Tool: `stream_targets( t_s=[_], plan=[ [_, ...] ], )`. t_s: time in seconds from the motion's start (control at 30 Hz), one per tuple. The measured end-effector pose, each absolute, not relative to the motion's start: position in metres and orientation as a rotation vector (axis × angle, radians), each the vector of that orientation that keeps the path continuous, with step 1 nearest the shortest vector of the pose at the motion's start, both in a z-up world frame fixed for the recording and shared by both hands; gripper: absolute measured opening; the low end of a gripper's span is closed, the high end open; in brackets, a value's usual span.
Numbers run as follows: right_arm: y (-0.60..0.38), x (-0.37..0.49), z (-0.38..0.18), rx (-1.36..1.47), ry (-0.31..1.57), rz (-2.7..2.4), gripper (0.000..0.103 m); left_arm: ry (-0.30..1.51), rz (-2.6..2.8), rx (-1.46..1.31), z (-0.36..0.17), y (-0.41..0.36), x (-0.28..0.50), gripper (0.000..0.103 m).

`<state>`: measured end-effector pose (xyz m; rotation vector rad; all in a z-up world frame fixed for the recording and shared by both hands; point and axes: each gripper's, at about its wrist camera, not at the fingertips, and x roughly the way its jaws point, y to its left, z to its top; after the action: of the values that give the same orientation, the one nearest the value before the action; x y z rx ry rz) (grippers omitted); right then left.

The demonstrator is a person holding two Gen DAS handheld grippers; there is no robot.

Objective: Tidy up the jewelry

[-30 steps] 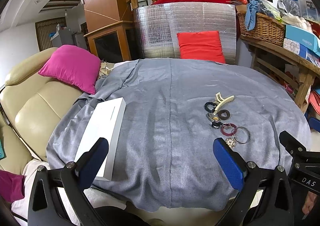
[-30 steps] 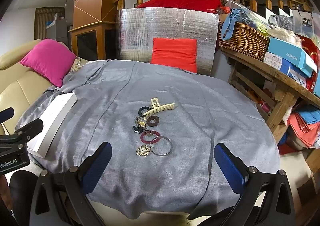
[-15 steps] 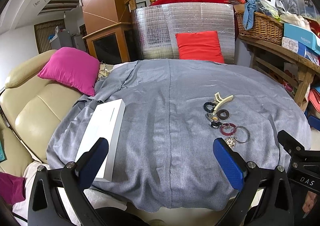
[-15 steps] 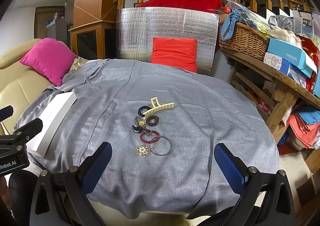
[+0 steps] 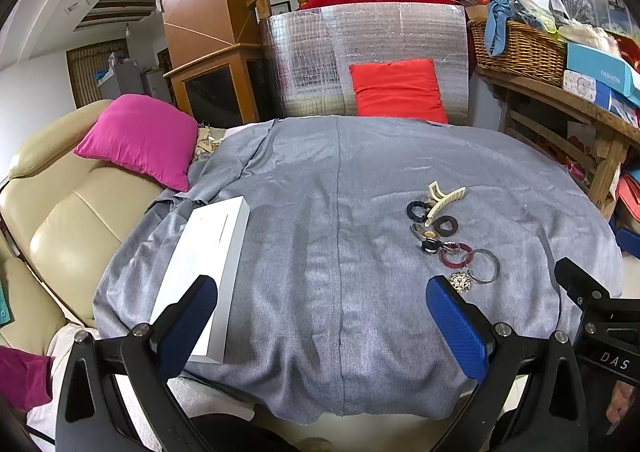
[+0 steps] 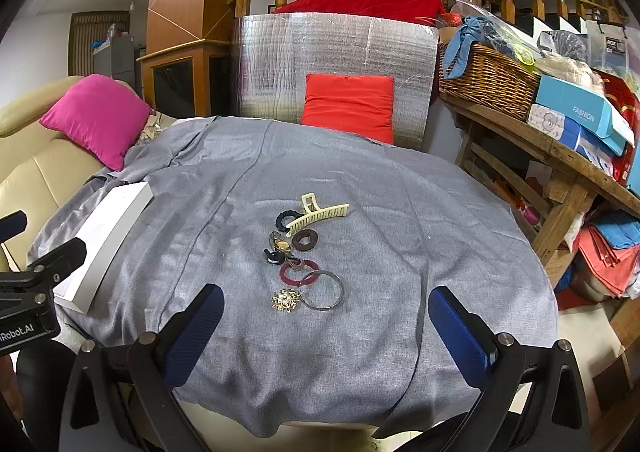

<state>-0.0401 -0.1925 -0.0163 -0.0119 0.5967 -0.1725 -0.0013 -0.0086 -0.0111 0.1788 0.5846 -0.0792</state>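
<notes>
A cluster of jewelry and hair items lies on the grey cloth [image 6: 400, 232]: a cream hair claw [image 6: 320, 212], a black scrunchie [image 6: 285, 218], a brown ring [image 6: 305, 240], a maroon bangle [image 6: 298, 272], a silver bangle [image 6: 325, 290] and a gold brooch [image 6: 285, 300]. The cluster also shows in the left wrist view [image 5: 452, 236]. A closed white box [image 5: 206, 264] lies at the cloth's left edge; it also shows in the right wrist view [image 6: 104, 240]. My left gripper [image 5: 320, 312] is open and empty between box and cluster. My right gripper [image 6: 324, 316] is open and empty, just in front of the brooch.
A beige sofa [image 5: 68, 220] with a pink cushion [image 5: 140, 140] is at the left. A red cushion [image 6: 348, 104] leans on a silver foil panel behind. A wooden shelf with a wicker basket [image 6: 488, 80] and boxes stands at the right.
Both views shifted only slightly; the left gripper drifted a little. Nothing on the cloth moved.
</notes>
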Motion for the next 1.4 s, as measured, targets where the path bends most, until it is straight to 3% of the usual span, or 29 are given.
stream_targets(
  t_s=[0.9, 1.3, 1.4],
  plan=[
    [-0.218, -0.032, -0.027, 0.039, 0.62, -0.196, 0.103, 0.641, -0.104, 0.229, -0.028, -0.027, 0.011, 0.103],
    [-0.275, 0.012, -0.061, 0.183, 0.71, -0.154, 0.103, 0.779, -0.276, 0.249, -0.095, -0.064, 0.061, 0.103],
    [-0.286, 0.036, -0.08, 0.241, 0.772, -0.081, 0.09, 0.794, -0.329, 0.267, -0.113, -0.071, 0.073, 0.103]
  ],
)
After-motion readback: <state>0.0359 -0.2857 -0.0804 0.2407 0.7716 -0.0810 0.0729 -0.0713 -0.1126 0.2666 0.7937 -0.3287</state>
